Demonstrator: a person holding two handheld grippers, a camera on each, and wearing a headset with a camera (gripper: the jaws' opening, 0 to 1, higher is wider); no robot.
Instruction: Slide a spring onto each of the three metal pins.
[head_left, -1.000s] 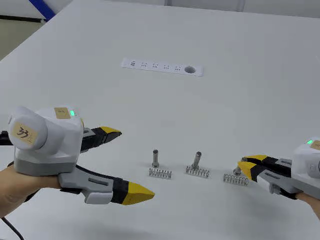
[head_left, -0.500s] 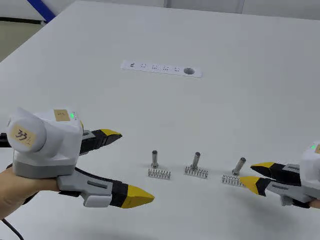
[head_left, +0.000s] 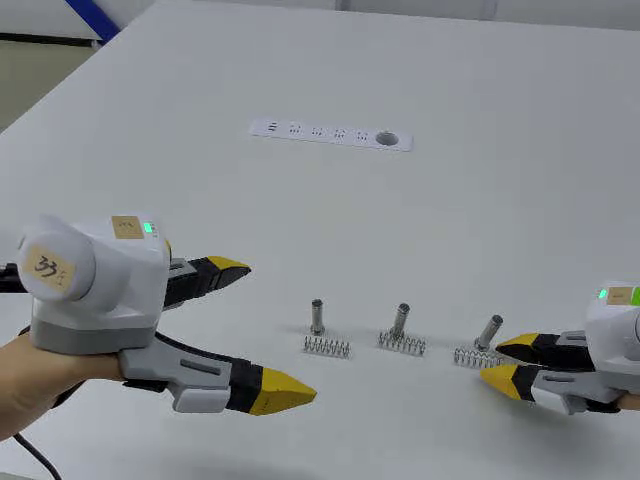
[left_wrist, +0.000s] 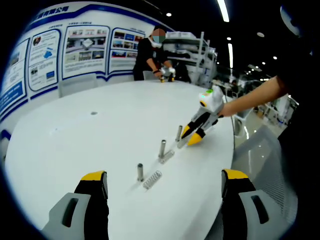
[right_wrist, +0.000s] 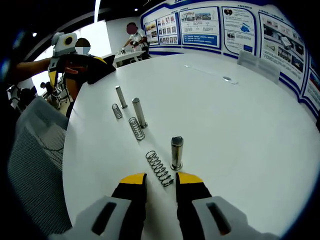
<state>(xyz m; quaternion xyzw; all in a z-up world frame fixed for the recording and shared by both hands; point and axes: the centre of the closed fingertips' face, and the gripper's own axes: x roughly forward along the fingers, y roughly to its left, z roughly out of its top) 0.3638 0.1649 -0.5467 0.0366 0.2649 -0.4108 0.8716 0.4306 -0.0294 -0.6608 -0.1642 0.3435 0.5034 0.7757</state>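
Note:
Three short metal pins stand in a row on the white table: left pin (head_left: 317, 315), middle pin (head_left: 400, 319), right pin (head_left: 489, 331). A loose spring lies in front of each: left spring (head_left: 327, 347), middle spring (head_left: 401, 343), right spring (head_left: 473, 357). My right gripper (head_left: 493, 360) sits low at the right spring's end, jaws a small gap apart and empty. In its own view the right gripper (right_wrist: 161, 181) points at that spring (right_wrist: 159, 168) and pin (right_wrist: 175, 152). My left gripper (head_left: 278, 332) hovers wide open, left of the row, facing the pins (left_wrist: 162, 148).
A white power strip (head_left: 330, 134) lies flat farther back on the table. The table's near edge runs close below both grippers. A mesh chair (right_wrist: 35, 165) stands beside the table. Other people work at the table's far end (left_wrist: 152, 55).
My right gripper has drawn back to the right, uncovering the right pin, and its jaws have parted slightly. The left gripper has stayed where it was.

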